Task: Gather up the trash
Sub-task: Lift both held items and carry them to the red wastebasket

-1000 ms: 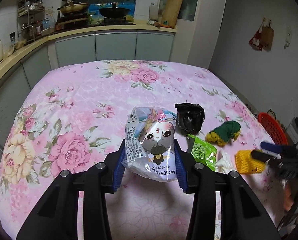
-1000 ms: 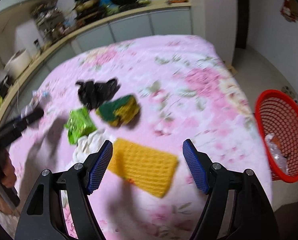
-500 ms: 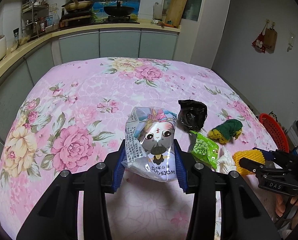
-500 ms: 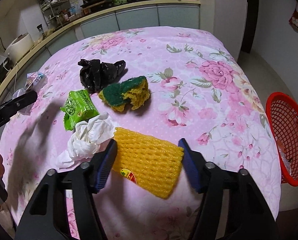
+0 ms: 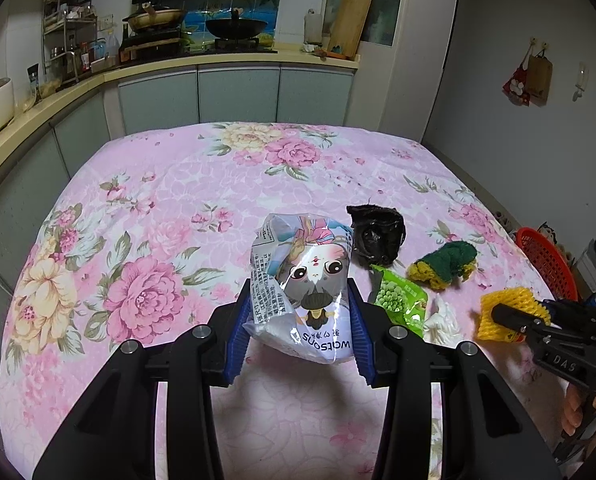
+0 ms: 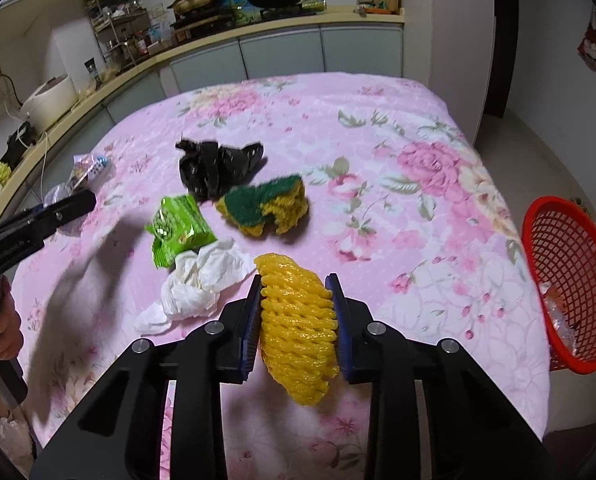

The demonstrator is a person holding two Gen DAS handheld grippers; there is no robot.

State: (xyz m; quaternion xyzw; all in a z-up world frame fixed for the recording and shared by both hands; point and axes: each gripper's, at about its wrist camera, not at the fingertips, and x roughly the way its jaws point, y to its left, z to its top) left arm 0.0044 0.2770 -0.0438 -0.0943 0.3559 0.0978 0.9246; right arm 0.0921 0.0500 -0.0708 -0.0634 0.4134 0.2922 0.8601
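My left gripper point(image 5: 300, 312) is shut on a clear printed snack bag point(image 5: 304, 280) with a cartoon face, held above the pink floral table. My right gripper point(image 6: 295, 292) is shut on a yellow foam fruit net point(image 6: 295, 320); it shows in the left wrist view point(image 5: 502, 312) too. On the table lie a crumpled black bag point(image 6: 213, 168), a green and yellow sponge point(image 6: 265, 204), a green pea packet point(image 6: 177, 228) and a crumpled white tissue point(image 6: 201, 280). A red mesh basket point(image 6: 566, 280) stands off the table's right edge, with some clear trash inside.
The table has a pink flowered cloth point(image 5: 157, 208). A kitchen counter point(image 5: 217, 60) with pans and a rack runs behind and to the left. A wall point(image 5: 518, 120) is on the right. The left gripper also shows in the right wrist view point(image 6: 37, 224).
My right gripper came down around the yellow foam net and closed on it, squeezing it narrow. My left gripper kept holding the snack bag, nearly still.
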